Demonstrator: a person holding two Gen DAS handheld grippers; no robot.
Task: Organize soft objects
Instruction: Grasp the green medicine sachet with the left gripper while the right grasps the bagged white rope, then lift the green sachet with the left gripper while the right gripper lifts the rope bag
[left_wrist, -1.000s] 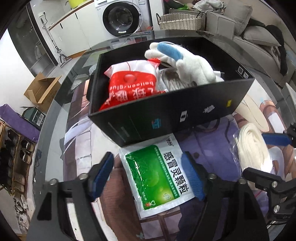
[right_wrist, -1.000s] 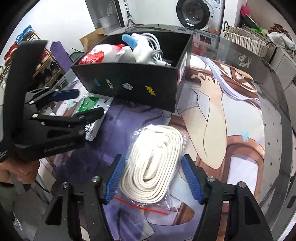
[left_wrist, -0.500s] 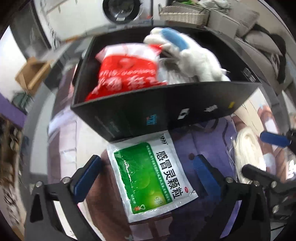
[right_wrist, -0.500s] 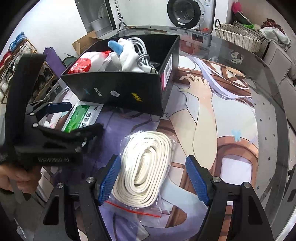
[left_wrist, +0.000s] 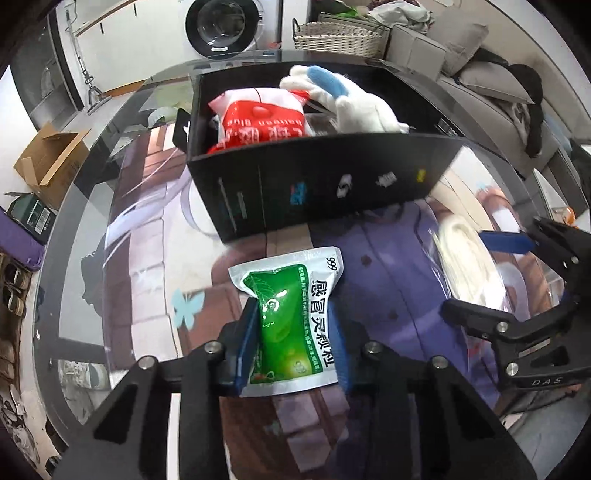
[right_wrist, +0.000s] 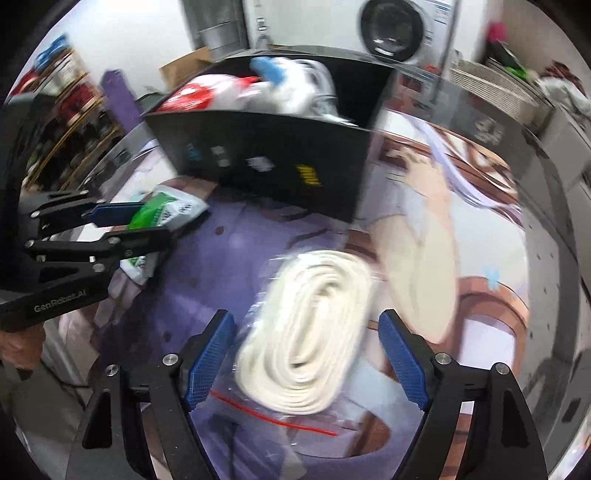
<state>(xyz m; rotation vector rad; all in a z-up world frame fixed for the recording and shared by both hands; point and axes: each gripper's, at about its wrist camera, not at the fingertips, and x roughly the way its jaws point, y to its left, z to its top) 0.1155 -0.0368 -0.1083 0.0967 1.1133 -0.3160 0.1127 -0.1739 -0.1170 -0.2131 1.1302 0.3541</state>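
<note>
A box (left_wrist: 325, 184) stands on the table (left_wrist: 88, 229). In it a packet (left_wrist: 262, 118) lies to the left of a plush toy (left_wrist: 354, 103). Just before the box lies a sachet (left_wrist: 291, 314), and to its right a bagged coil of rope (right_wrist: 314, 339). Behind the table stand a washing machine (left_wrist: 221, 26) and, to its right, a basket (left_wrist: 340, 37). A cardboard carton (left_wrist: 48, 166) sits on the floor at the left.
</note>
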